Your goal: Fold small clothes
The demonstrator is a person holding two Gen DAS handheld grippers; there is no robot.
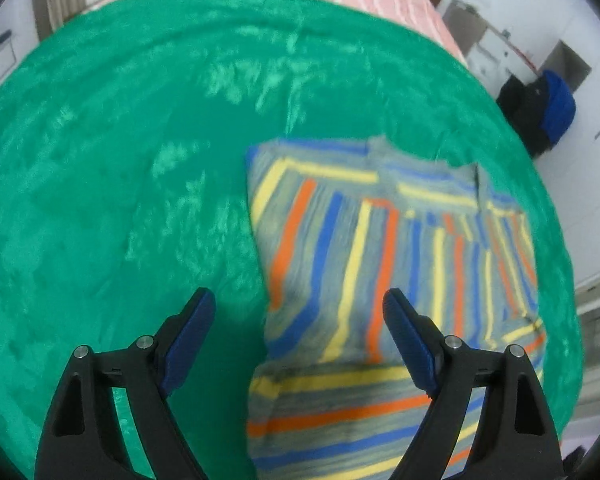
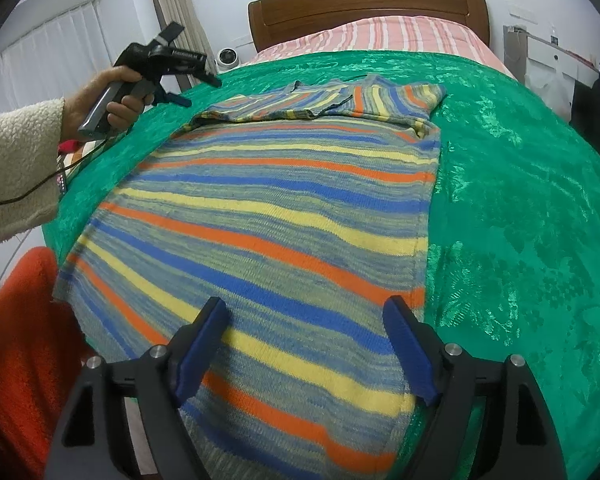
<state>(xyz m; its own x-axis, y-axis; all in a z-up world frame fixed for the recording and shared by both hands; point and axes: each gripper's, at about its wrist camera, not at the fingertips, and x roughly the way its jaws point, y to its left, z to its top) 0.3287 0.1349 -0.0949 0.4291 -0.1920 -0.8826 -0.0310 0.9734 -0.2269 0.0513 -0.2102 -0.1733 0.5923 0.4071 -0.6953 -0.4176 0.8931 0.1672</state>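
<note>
The right gripper (image 2: 304,316) hangs low over the hem end of the striped sweater (image 2: 284,216), its blue pads spread wide and pressing on nothing; the sweater lies flat on the green blanket (image 2: 520,200), both sleeves folded in across the chest at the far end. The left gripper (image 1: 300,308) points down at the sweater's sleeve end, jaws released too — nothing pinched; from the right wrist view, a hand (image 2: 100,100) in a cream fleece sleeve (image 2: 16,164) holds it above the blanket's left side — beyond, a wooden headboard (image 2: 368,8).
</note>
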